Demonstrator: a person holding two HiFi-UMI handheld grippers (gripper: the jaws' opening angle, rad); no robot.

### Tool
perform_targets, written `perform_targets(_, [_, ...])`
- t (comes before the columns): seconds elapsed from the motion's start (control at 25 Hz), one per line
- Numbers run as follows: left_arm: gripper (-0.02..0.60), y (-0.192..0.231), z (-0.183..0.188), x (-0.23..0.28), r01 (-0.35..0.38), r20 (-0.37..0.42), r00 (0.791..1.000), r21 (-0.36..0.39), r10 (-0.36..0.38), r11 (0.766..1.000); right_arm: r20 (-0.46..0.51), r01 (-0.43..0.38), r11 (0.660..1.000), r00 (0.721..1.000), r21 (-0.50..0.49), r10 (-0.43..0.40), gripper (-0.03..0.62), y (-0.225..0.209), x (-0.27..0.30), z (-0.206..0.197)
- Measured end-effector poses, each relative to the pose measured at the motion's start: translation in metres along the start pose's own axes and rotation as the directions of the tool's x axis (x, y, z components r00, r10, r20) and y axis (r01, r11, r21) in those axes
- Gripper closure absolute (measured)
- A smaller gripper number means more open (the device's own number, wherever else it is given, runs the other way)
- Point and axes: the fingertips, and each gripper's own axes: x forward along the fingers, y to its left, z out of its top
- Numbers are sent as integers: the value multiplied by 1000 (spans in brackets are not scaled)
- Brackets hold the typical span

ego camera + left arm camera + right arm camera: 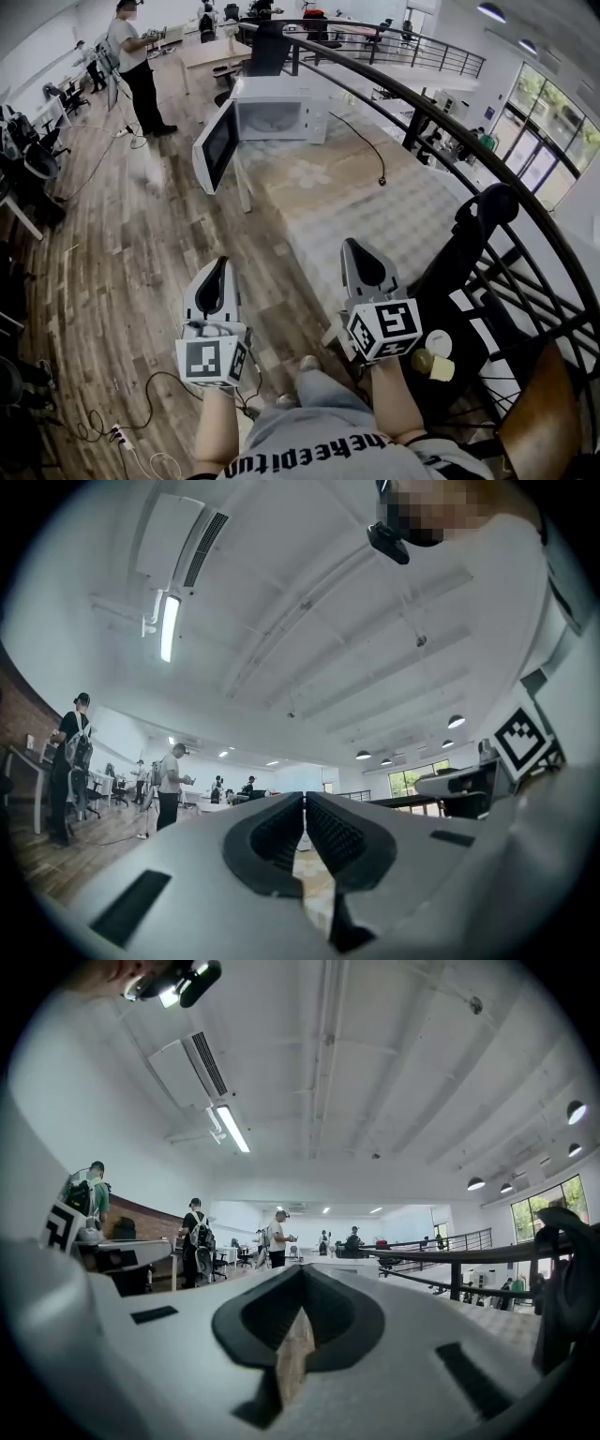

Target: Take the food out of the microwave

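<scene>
Head view: the white box-shaped microwave oven (281,117) stands at the top centre of the frame, at the far end of a long table under a pale patterned cloth (375,211). Its dark-windowed door (216,145) is swung wide open toward the left. The cavity looks pale inside, and whether food sits in it is too small to tell. Both tools are low in the frame, well apart from the oven: the grey left gripper (216,279) over the wooden plank floor (141,262), and the grey right gripper (364,267) at the near edge of the table. A black metal railing (450,117) curves down the right side.

Left gripper view: the left gripper's (305,803) ribbed black pads are pressed together with only a hairline slit between them, and nothing is clamped there. It points level across the open office, toward the table.

Right gripper view: the right gripper (302,1283) is likewise closed at its tips, with nothing caught between them.

Judged from this, the task is at the approach step, with the door already open and nothing taken out. The next move calls for walking up to the oven, spreading one pair of jaws, and reaching into the cavity.
</scene>
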Motion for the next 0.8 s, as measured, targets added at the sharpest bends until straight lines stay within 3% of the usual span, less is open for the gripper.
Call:
perform_targets(0.28, [571,25,-23,30,-14,-13,1000,9,15,1000,0,-31,999,1000,22,31,589,1,48,-12])
perform_targets(0.8, [571,88,-38,152,-61,-8,998,25,61,998,15,-90,995,996,48,89,589,-27,196,-15])
